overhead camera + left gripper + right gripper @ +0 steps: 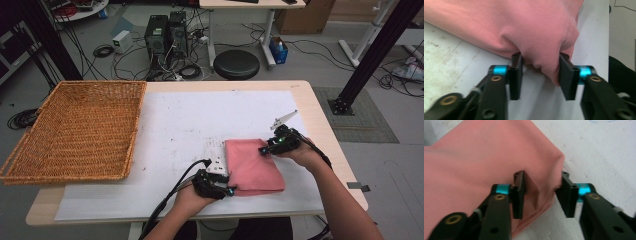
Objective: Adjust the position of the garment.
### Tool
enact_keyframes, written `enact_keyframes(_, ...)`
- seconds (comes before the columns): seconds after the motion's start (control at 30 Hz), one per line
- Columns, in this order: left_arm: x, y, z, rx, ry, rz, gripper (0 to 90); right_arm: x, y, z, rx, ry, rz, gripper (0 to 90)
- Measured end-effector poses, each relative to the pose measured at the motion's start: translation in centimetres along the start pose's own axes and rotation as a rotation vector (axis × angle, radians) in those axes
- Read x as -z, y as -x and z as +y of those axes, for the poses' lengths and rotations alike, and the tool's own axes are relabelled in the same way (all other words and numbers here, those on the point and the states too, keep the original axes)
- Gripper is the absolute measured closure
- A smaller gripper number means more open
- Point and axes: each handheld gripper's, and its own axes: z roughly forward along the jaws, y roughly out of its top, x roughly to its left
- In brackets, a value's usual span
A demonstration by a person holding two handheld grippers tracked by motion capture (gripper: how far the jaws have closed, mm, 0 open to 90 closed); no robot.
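Lying folded on the white sheet (190, 125) at the table's (320, 125) near right is a pink cloth (252, 167). At its 7 o'clock corner the left gripper (231, 191) has both jaws spread, a bulge of fabric between them. At the cloth's 1 o'clock corner the right gripper (262, 150) straddles the folded edge, jaws parted. A wicker basket (75, 130) sits at the table's 9 o'clock.

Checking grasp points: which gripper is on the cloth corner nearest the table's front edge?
The left gripper, at the pink cloth's front-left corner. The right gripper sits farther back, on its rear edge.
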Motion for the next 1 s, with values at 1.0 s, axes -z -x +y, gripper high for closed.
enact_keyframes(1.0,7.1,-5.0,-3.7,-0.036,0.019,0.095,79.3,-3.4,-3.6,4.5,0.039,0.110,-0.038,85.5)
